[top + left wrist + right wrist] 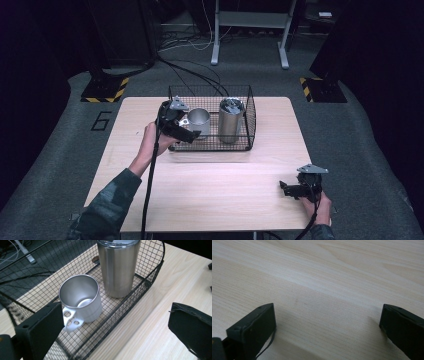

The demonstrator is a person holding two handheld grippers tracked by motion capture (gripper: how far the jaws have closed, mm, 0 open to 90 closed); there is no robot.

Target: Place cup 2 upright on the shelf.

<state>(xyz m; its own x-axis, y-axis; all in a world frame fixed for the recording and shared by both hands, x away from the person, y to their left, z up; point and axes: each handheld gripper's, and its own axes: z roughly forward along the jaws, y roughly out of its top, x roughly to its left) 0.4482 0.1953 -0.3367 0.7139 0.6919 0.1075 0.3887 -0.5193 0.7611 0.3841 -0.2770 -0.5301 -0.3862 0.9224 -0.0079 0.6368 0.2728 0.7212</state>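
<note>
We judge nothing lifted yet: our left gripper (187,131) hangs released at the wire basket's (248,116) nine o'clock edge beside the steel mug (81,300), tumbler (119,267) at its three o'clock, while our right gripper (290,189) rests released on the table (210,185).

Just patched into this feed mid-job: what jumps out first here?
A black wire basket at the far middle of the wooden table holds a tall steel tumbler and, beside it, a shorter steel mug with its handle toward the left gripper. That gripper hovers open at the basket; the right gripper waits open near the table's near right corner.
</note>
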